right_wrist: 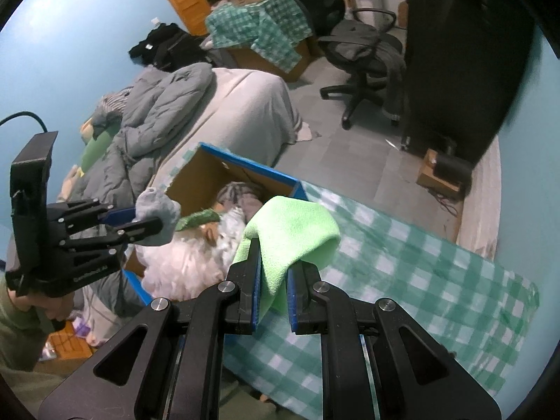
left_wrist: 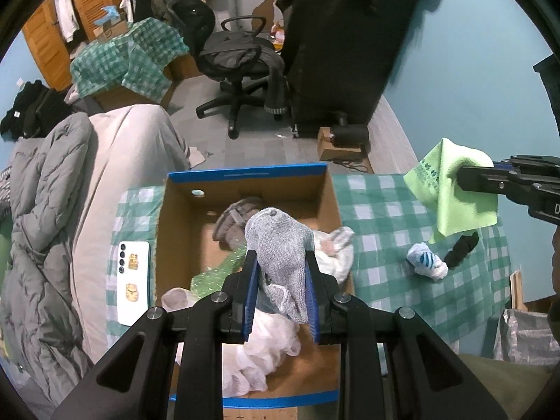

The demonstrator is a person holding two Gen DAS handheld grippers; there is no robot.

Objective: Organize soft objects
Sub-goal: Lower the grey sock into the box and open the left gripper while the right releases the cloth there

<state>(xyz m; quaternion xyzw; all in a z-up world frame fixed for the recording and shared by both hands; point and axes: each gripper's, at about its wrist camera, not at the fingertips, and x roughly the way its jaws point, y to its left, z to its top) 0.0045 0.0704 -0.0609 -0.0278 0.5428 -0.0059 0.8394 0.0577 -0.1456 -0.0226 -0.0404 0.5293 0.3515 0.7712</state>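
Observation:
My left gripper point(left_wrist: 280, 262) is shut on a grey knitted sock point(left_wrist: 280, 245) and holds it above the open cardboard box point(left_wrist: 245, 178) with blue edges. The box holds white, grey and green soft items. My right gripper point(right_wrist: 274, 255) is shut on a light green cloth point(right_wrist: 294, 231) and holds it above the checkered table, just right of the box point(right_wrist: 241, 166). In the left wrist view the green cloth point(left_wrist: 451, 189) hangs from the right gripper point(left_wrist: 469, 178). In the right wrist view the left gripper point(right_wrist: 147, 222) holds the grey sock point(right_wrist: 157, 213).
A white-and-blue rolled sock point(left_wrist: 425, 259) and a black sock point(left_wrist: 462, 250) lie on the green checkered tablecloth point(left_wrist: 385, 210). A white phone point(left_wrist: 133, 280) lies left of the box. A bed with a grey duvet point(left_wrist: 45, 210) stands to the left, an office chair point(left_wrist: 238, 63) behind.

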